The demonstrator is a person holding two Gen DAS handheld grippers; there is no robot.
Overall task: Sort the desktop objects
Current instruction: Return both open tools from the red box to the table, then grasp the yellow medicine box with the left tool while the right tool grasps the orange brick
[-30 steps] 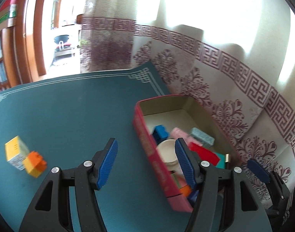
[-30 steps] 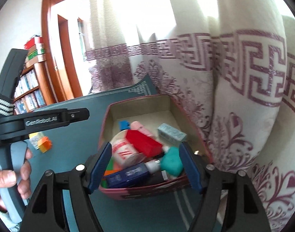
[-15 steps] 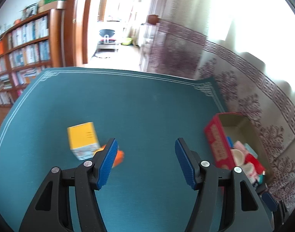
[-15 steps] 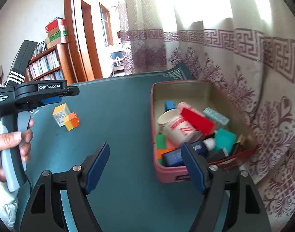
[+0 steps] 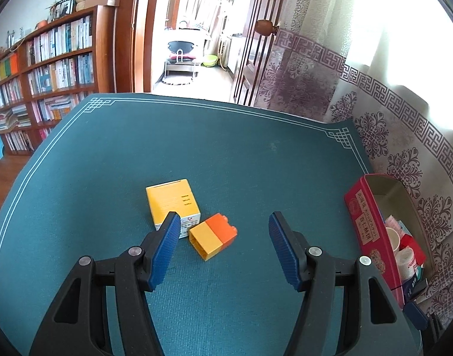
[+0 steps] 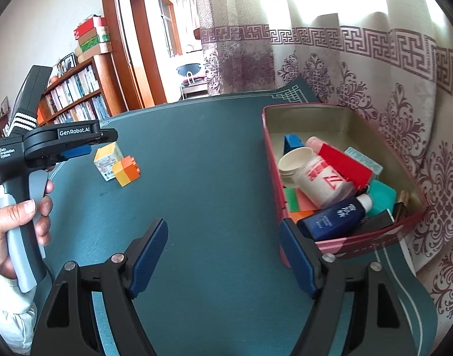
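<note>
On the green mat lie two loose things: a yellow box and, touching its near right corner, a brick that is half yellow, half orange. In the left wrist view the brick's long axis runs from lower left to upper right, yellow end nearest the camera, orange end with its studs pointing away and to the right. The box lies flat, its long axis pointing away from the camera and a little to the left.

The left gripper hangs over the mat with jaws apart and nothing between the pads; the brick shows in the gap beyond the tips, untouched, and the left fingertip overlaps the box's near corner in the view. A hand holds its handle.

The right gripper is also spread wide and empty, above bare mat. Just right of it stands the red tin, filled with a cup, a blue bottle and other small items.
</note>
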